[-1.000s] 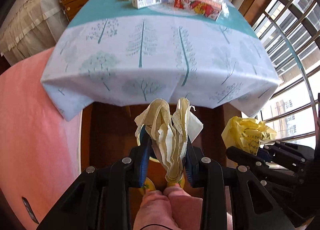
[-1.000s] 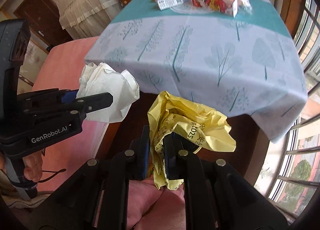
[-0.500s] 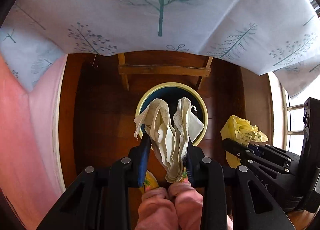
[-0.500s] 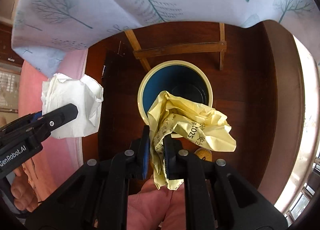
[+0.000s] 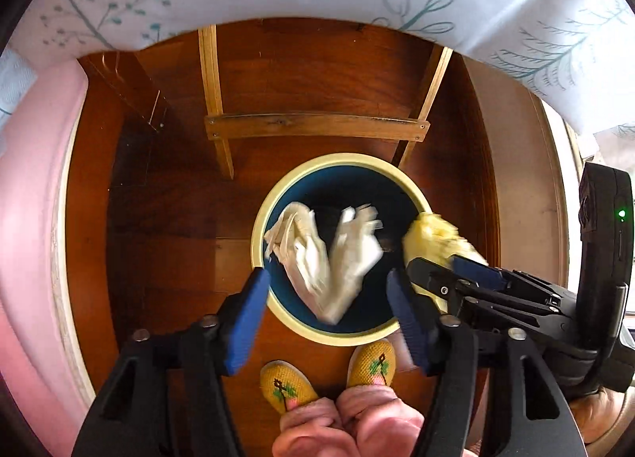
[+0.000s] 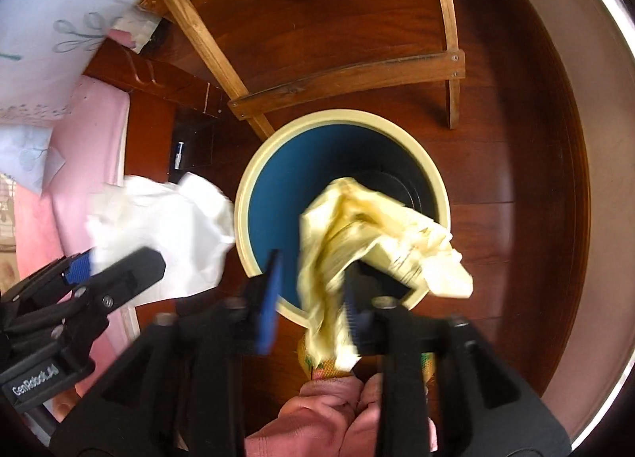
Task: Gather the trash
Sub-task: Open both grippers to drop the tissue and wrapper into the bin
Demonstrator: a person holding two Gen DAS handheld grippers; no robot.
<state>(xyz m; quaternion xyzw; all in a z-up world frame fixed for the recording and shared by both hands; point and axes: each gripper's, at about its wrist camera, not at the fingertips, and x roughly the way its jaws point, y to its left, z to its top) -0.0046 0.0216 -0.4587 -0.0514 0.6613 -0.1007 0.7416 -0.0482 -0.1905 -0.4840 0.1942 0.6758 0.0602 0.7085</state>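
Trash here means two crumpled wads: a white paper wad (image 5: pixel 333 258) between our left tongs (image 5: pixel 329 314), and a yellow paper wad (image 6: pixel 357 234) at our right tongs (image 6: pixel 313 298). Both pairs point steeply down over the bin (image 5: pixel 274 195), a round one with a cream rim and blue inside that stands on the wooden floor (image 5: pixel 166 218) right below the tips.

Our left tongs are opening; the blue pads (image 5: pixel 246 322) stand wide of the white wad, which looks free and blurred above the bin mouth. Our right tongs are opening too, and the yellow wad sits between the jaws, draped against the right-hand pad, with its far lobe spilling past the rim on that side. We cannot tell whether it has come fully loose.

To do this release well, we judge that both tips should stay centred over the opening until each wad drops clear. The yellow one is the risk: nudging our right tongs toward the bin's middle would keep that overhanging lobe from catching the rim and tumbling onto the floor.
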